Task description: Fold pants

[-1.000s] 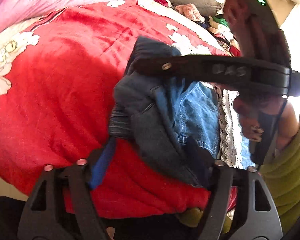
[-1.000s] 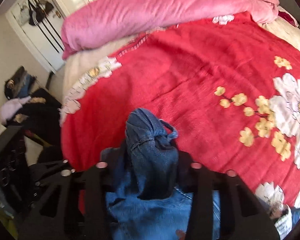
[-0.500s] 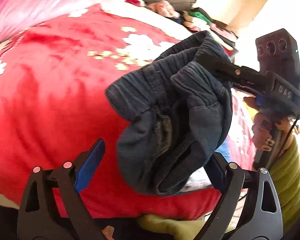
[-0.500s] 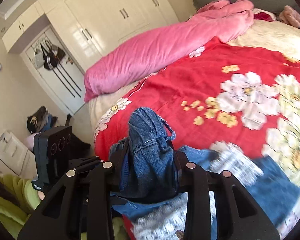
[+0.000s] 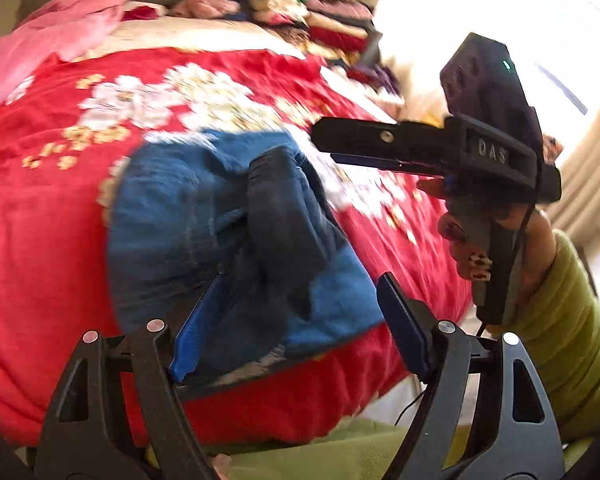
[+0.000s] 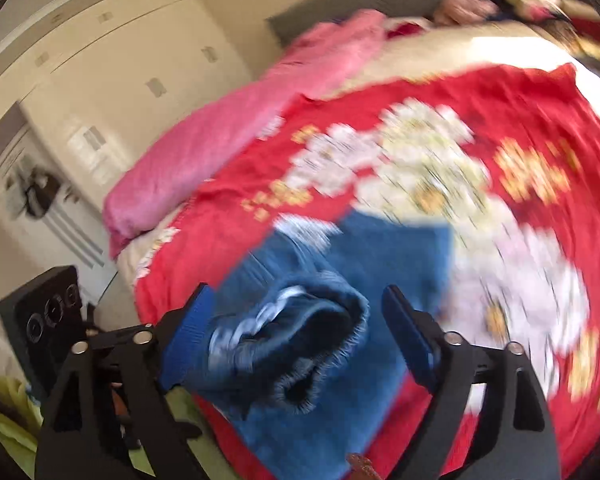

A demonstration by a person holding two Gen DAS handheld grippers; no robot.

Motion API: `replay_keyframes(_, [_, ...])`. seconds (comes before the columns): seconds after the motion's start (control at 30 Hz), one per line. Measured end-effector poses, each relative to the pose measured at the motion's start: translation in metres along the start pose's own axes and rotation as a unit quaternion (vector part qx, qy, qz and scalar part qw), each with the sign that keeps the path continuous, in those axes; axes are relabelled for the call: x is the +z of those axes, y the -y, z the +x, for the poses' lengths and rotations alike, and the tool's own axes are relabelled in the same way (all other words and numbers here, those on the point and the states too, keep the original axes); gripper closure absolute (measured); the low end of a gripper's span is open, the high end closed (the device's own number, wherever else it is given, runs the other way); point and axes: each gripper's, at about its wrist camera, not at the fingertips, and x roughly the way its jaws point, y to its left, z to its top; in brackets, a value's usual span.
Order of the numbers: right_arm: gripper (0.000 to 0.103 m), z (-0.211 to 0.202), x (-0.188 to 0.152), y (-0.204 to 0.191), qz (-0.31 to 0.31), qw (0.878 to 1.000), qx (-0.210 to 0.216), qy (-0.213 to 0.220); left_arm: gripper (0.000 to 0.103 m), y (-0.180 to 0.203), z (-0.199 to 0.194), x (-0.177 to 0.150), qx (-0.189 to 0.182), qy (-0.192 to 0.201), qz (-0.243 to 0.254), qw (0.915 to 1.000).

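The blue jeans (image 5: pixel 172 208) lie spread on the red flowered bedspread (image 5: pixel 40 220), with a dark bunched fold (image 5: pixel 284 216) on top. My left gripper (image 5: pixel 300 280) is closing with that fold between its jaws; the right-hand pad (image 5: pixel 400 320) stands apart from the cloth. In the right wrist view the jeans (image 6: pixel 380 256) are blurred, and a rolled end of denim (image 6: pixel 308 340) hangs between the opening jaws of my right gripper (image 6: pixel 296 290) without being pinched. In the left wrist view the right gripper's fingers (image 5: pixel 380 136) hover above the jeans.
A pink duvet (image 6: pixel 240 120) lies along the far side of the bed. Stacked clothes (image 5: pixel 320 12) pile up at the head end. White wardrobe doors (image 6: pixel 120 60) stand beyond the bed. A green sleeve (image 5: pixel 560 320) holds the right gripper near the bed's edge.
Both hands swept across the bed and the jeans came down spread on the bedspread. The right gripper, shut on a bunch of denim before, has opened. Both views are now motion-blurred.
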Motion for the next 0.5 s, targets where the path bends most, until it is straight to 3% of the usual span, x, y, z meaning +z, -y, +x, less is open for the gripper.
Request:
replay_keyframes(0.17, [0.007, 0.027, -0.005, 0.003, 0.026, 0.999, -0.013, -0.036, 0.027, 0.012, 0.024, -0.007, 0.008, -0.031, 0.023, 0.9992])
replay_keyframes(0.2, [0.013, 0.035, -0.005, 0.004, 0.027, 0.998, -0.014, -0.047, 0.027, 0.012, 0.025, -0.009, 0.009, -0.032, 0.023, 0.9992])
replay_keyframes(0.23, [0.057, 0.040, -0.005, 0.001, 0.023, 0.998, 0.001, -0.054, 0.027, 0.012, 0.025, -0.010, 0.010, -0.033, 0.024, 0.9991])
replay_keyframes(0.27, [0.066, 0.041, -0.005, -0.004, 0.020, 0.998, 0.018, -0.054, 0.027, 0.011, 0.025, -0.010, 0.010, -0.033, 0.025, 0.9991])
replay_keyframes(0.37, [0.071, 0.025, -0.002, -0.015, 0.000, 0.998, 0.050, -0.027, 0.027, 0.011, 0.026, -0.012, 0.010, -0.035, 0.025, 0.9990])
replay_keyframes(0.5, [0.071, 0.023, -0.009, 0.003, -0.002, 0.999, -0.028, -0.044, 0.027, 0.014, 0.030, -0.015, 0.003, -0.040, 0.027, 0.9989])
